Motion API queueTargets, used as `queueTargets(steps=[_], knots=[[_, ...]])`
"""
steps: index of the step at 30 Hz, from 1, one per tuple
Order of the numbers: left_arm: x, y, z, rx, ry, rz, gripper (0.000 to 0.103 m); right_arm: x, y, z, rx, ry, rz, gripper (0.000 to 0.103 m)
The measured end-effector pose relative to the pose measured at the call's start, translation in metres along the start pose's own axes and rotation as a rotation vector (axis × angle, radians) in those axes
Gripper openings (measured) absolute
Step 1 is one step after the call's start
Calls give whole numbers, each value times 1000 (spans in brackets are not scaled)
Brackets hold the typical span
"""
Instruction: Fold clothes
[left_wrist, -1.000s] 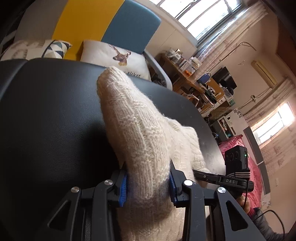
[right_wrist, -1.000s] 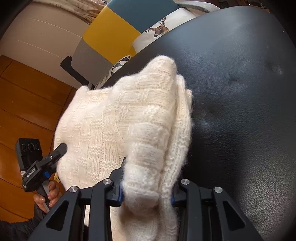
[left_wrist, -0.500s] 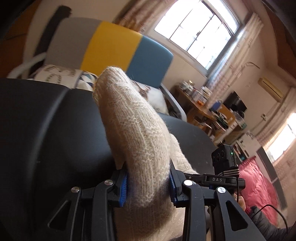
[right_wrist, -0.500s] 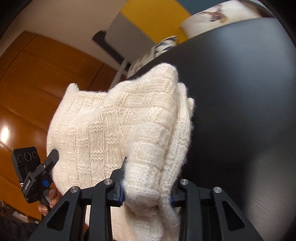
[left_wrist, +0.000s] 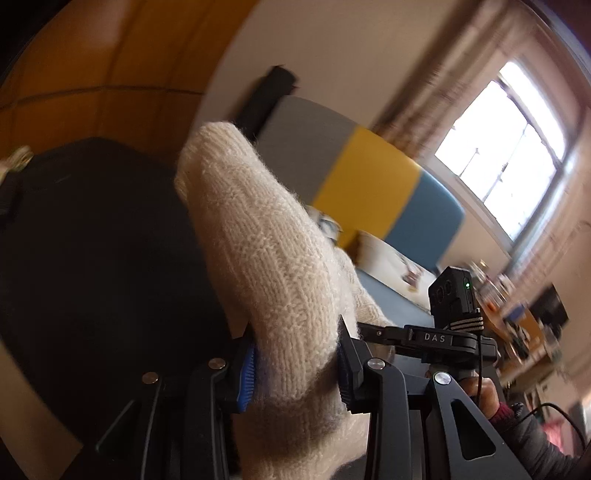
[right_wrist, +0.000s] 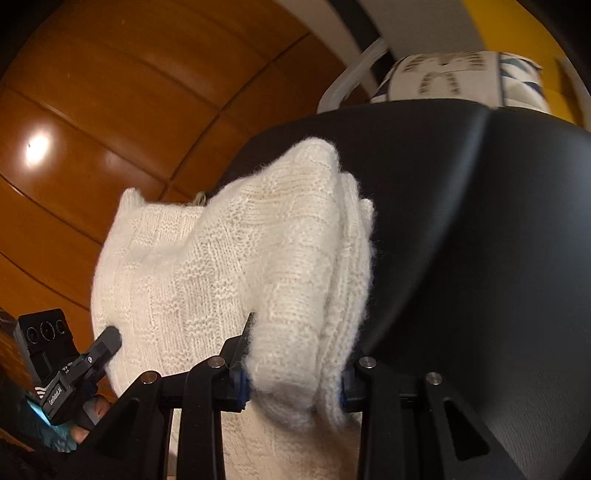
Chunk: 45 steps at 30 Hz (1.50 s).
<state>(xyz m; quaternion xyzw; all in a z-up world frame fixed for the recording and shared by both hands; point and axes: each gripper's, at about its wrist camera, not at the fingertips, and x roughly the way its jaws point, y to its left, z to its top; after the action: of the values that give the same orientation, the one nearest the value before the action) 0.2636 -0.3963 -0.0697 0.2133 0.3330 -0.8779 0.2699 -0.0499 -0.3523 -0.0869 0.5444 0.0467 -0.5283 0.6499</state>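
Our left gripper (left_wrist: 295, 373) is clamped on a thick bunch of the cream knitted sweater (left_wrist: 266, 266), blue pads (left_wrist: 246, 373) pressed into the wool, and our right gripper (right_wrist: 291, 384) is likewise closed on a bundled edge of the same garment. The sweater (right_wrist: 221, 280) hangs between the two tools, raised off the black leather cushion (right_wrist: 480, 221) — one end bulges forward over each pair of fingers, and in the right wrist view the knit spreads across toward the left tool. Behind the black cushion stand a chair back in grey, yellow and blue (left_wrist: 369, 184) and a printed pillow (right_wrist: 454, 77); the blur in the left view makes finer detail hard to read.

We judge that we are mid-carry, the garment held at two points and being brought round for laying down or for a fold. The next move calls for keeping both grips firm, holding the span taut enough that the knit does not sag or twist, then lowering it flat onto the cushion — edges aligned — before either tool lets go.
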Motion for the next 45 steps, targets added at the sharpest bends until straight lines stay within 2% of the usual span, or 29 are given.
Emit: queueTargets(steps=[5, 9, 12, 14, 17, 23, 26, 30, 33, 35, 40, 43, 45], knots=[[14, 59, 6, -102, 17, 95, 36, 60, 7, 38, -33, 89, -37, 31], [23, 100, 8, -227, 38, 141, 37, 79, 5, 54, -48, 125, -71, 31], [32, 117, 5, -275, 77, 161, 39, 82, 4, 48, -53, 140, -85, 35], [34, 121, 4, -286, 85, 163, 40, 76, 4, 32, -51, 139, -86, 39], [31, 124, 5, -303, 98, 158, 44, 67, 19, 8, -90, 131, -117, 39], [8, 119, 6, -323, 105, 167, 46, 39, 61, 15, -247, 32, -230, 39], [-12, 107, 8, -303, 53, 191, 46, 39, 91, 18, -338, 27, -176, 39], [-22, 92, 29, -226, -19, 204, 49, 69, 131, 17, -467, 83, -152, 39], [-8, 86, 46, -198, -32, 209, 49, 98, 139, 21, -510, 142, -181, 39], [10, 87, 55, -204, -9, 217, 49, 119, 136, 27, -514, 178, -230, 39], [58, 98, 60, -269, 85, 316, 49, 162, 108, 43, -432, 262, -315, 36], [76, 107, 55, -297, 136, 373, 49, 170, 98, 47, -408, 259, -316, 36], [82, 110, 49, -296, 155, 409, 50, 173, 101, 45, -438, 247, -330, 36]])
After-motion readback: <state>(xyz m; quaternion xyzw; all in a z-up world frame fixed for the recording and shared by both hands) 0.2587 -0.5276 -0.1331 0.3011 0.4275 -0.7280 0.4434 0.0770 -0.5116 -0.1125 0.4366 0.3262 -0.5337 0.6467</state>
